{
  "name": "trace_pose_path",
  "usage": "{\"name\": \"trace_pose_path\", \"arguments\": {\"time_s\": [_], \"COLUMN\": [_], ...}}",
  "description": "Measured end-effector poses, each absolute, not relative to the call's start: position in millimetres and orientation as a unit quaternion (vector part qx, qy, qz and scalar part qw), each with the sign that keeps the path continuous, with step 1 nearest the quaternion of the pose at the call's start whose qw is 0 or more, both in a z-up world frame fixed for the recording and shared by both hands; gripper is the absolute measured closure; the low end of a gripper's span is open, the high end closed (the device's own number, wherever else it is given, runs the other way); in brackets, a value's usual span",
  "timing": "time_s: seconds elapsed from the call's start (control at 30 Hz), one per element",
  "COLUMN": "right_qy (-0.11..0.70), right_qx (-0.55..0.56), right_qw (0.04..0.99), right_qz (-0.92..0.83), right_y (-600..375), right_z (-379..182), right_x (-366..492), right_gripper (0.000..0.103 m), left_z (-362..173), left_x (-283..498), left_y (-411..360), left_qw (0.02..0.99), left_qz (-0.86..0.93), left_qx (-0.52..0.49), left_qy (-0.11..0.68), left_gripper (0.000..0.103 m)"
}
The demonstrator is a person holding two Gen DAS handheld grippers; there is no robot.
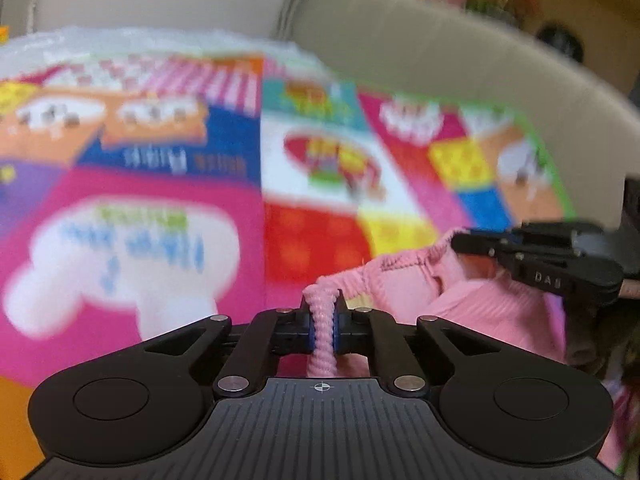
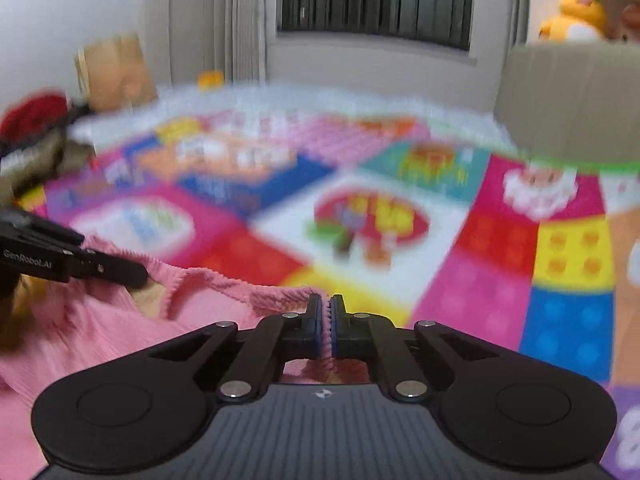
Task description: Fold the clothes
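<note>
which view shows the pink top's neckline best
The right wrist view: the pink top spreads wide, its neckline edge running between both grippers. The left wrist view shows mostly a twisted bunch in the left gripper.

A colourful patchwork play mat (image 2: 360,216) is spread over the floor. A yellow plush duck (image 2: 574,14) is perched above a beige sofa (image 1: 460,64); a barred window (image 2: 376,0) is set behind.

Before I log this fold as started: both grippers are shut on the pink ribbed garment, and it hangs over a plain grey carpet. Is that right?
Not quite. Both the left gripper and the right gripper are shut on the pink ribbed garment, but beneath it is a colourful patchwork play mat, not a plain grey carpet. The right wrist view shows it best.
</note>
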State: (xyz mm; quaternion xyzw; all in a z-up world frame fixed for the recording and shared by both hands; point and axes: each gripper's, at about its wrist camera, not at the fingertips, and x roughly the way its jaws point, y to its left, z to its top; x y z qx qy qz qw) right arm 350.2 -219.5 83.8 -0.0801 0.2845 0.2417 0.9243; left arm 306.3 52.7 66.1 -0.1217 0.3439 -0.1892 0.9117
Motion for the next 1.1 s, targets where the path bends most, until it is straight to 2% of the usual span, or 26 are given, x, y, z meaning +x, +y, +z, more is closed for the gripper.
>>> {"name": "trace_pose_path", "arguments": {"time_s": [0.13,0.27,0.4,0.6,0.67,0.7,0.77,0.8,0.83,0.87,0.9,0.93,1.0,1.1], "right_qy": [0.238,0.237,0.262,0.324,0.34,0.345,0.344,0.34,0.335,0.331,0.325,0.314,0.295,0.291], "right_qx": [-0.062,-0.069,-0.082,-0.1,-0.098,-0.094,-0.077,-0.065,-0.053,-0.042,-0.029,-0.015,0.014,0.069], "right_qw": [0.929,0.921,0.914,0.895,0.892,0.892,0.893,0.895,0.896,0.897,0.899,0.902,0.908,0.916], "right_qz": [0.275,0.301,0.3,0.289,0.28,0.276,0.278,0.282,0.286,0.289,0.293,0.296,0.297,0.269], "right_y": [-231.2,-245.2,-257.1,-267.5,-271.9,-275.2,-285.1,-290.9,-296.8,-302.7,-308.5,-314.1,-324.2,-334.2], "right_z": [127.1,132.4,113.5,63.6,51.8,48.9,52.2,56.6,61.0,65.4,70.2,76.5,88.4,94.0], "right_x": [305.6,241.6,185.7,132.6,124.0,120.8,114.6,111.6,108.6,105.6,103.0,101.5,103.4,123.6], "right_gripper": [0.099,0.099,0.099,0.099,0.098,0.098,0.098,0.093,0.084,0.076,0.056,0.043,0.039,0.036], "left_z": [107.9,114.9,106.1,75.9,67.7,66.1,65.9,68.1,70.8,74.4,77.7,80.8,82.8,73.0], "left_x": [265.5,216.3,164.2,109.1,96.8,92.2,85.4,83.4,81.2,79.4,79.1,79.4,85.7,101.7], "left_y": [59.1,55.7,47.9,37.7,39.6,42.0,49.4,54.2,59.2,65.0,71.4,78.0,88.6,85.3], "left_qw": [0.929,0.925,0.913,0.894,0.887,0.885,0.883,0.883,0.884,0.884,0.884,0.882,0.874,0.862], "left_qz": [-0.211,-0.233,-0.256,-0.271,-0.275,-0.275,-0.271,-0.268,-0.265,-0.263,-0.262,-0.262,-0.258,-0.249], "left_qx": [-0.098,-0.076,-0.055,-0.035,-0.039,-0.044,-0.059,-0.069,-0.08,-0.095,-0.117,-0.141,-0.199,-0.239], "left_qy": [0.288,0.292,0.312,0.356,0.369,0.373,0.378,0.378,0.377,0.373,0.369,0.366,0.36,0.372], "left_gripper": [0.095,0.095,0.093,0.083,0.067,0.062,0.042,0.036,0.027,0.024,0.022,0.018,0.011,0.009]}}
